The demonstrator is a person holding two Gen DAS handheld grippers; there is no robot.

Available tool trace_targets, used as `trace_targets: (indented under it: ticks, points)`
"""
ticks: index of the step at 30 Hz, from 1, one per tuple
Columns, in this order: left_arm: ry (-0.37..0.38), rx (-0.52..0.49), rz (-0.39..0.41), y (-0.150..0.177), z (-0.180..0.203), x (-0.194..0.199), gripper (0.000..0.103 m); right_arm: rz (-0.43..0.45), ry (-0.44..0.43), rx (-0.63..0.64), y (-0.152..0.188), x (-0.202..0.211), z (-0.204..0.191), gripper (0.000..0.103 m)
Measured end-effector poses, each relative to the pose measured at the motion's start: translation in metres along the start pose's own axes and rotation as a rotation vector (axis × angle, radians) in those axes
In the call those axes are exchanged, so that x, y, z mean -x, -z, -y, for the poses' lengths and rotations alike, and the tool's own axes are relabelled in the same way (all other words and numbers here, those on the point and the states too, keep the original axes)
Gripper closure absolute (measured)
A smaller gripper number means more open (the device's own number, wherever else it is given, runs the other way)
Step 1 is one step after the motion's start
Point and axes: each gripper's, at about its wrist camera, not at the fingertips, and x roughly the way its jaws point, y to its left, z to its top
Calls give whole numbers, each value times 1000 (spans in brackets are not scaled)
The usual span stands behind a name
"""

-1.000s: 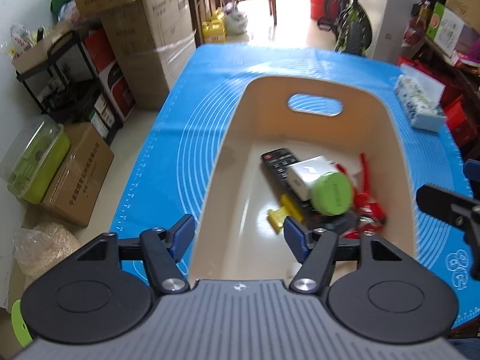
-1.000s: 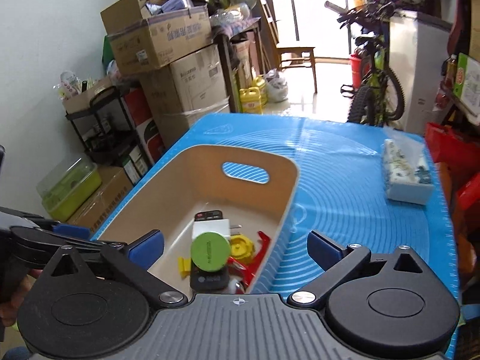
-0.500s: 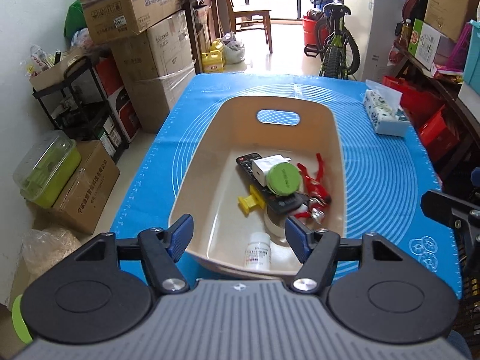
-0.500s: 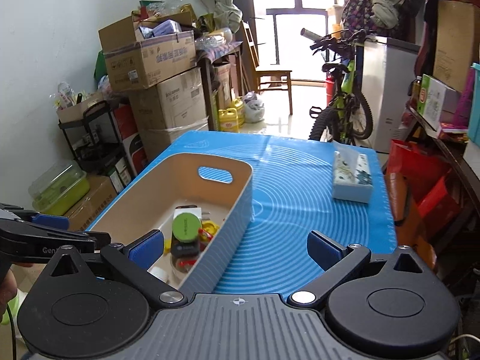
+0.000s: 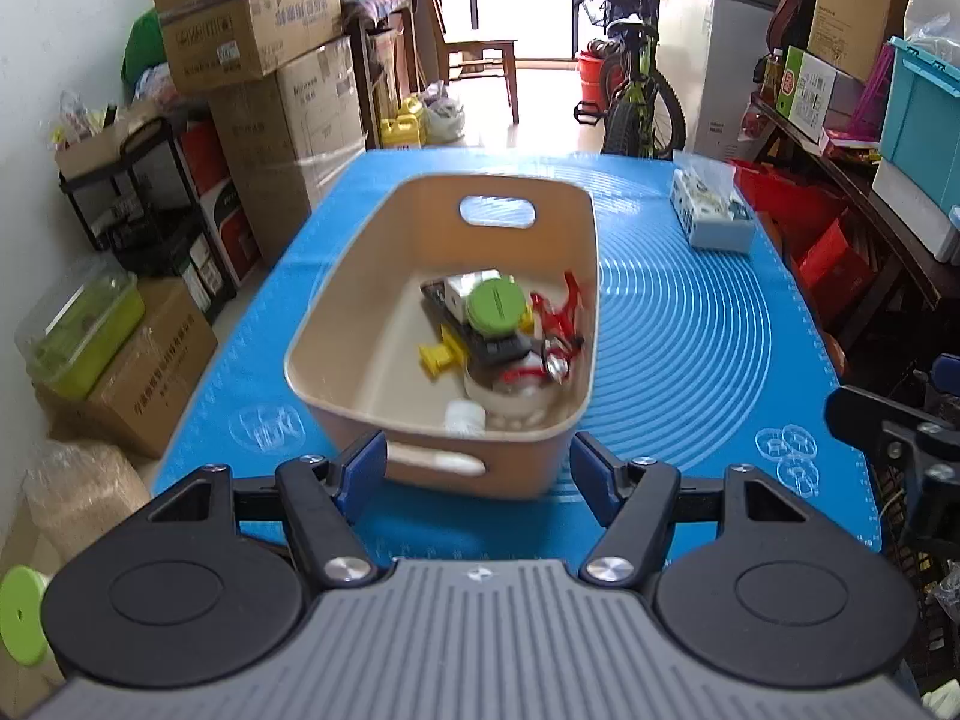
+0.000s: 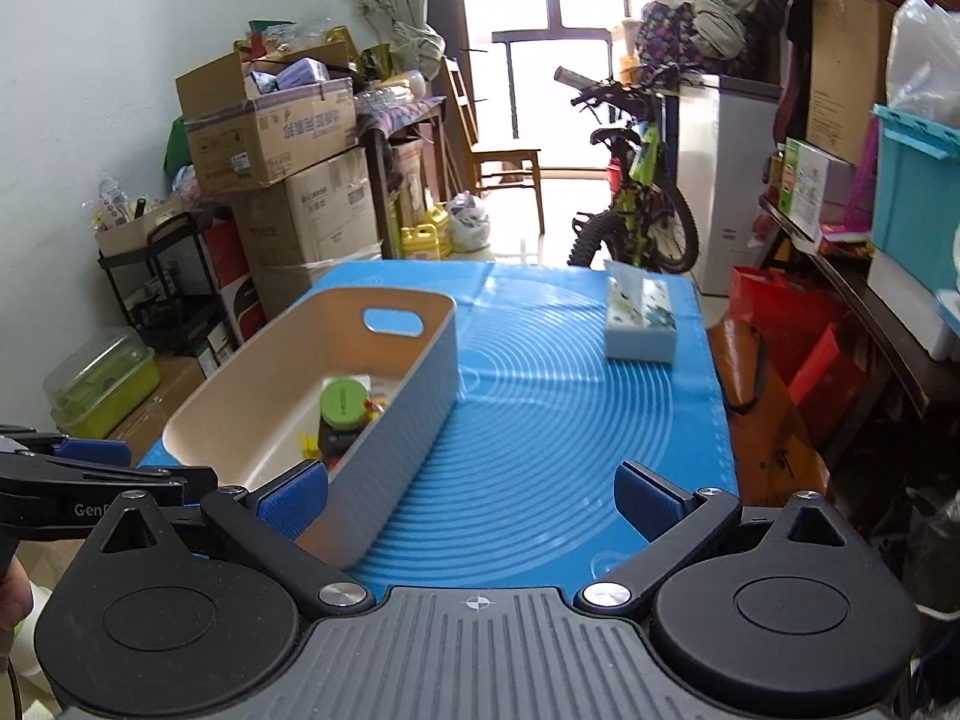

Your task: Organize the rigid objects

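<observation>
A beige bin (image 5: 372, 276) stands on the blue mat (image 5: 690, 324) toward its left edge, its handle cut-out at the far end, and holds a heap of small things against its right wall: a green round lid (image 5: 497, 306) on a dark remote (image 5: 480, 342), a yellow piece (image 5: 438, 355), red clips (image 5: 561, 315) and a white bottle (image 5: 465, 417) at the near wall. The left gripper (image 5: 475, 468) hangs before the bin's near end with its blue fingers (image 5: 363, 465) spread wide and gripping nothing. The right gripper (image 6: 474, 498) hangs over the mat's near edge, its fingers likewise wide and empty, and a tissue box (image 6: 639, 318) lies near the mat's far right corner.
</observation>
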Motion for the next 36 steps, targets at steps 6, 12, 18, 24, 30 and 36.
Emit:
trace_targets:
  ticks: [6,12,18,24,30,36]
  points:
    - [-7,9,4,27,4,-2,34,-22,12,-12,30,2,10,3]
    - [-24,-10,20,54,7,-2,34,-25,20,-24,56,5,9,3]
    - [-49,-4,67,64,8,0,34,17,35,-31,68,8,9,3]
    - [-35,-28,95,72,12,-1,34,37,63,-18,79,7,5,3]
    - [-26,-51,95,75,16,-4,34,61,74,-11,83,10,4,3]
    - [-13,-39,113,78,15,-2,34,79,88,19,85,14,-1,3]
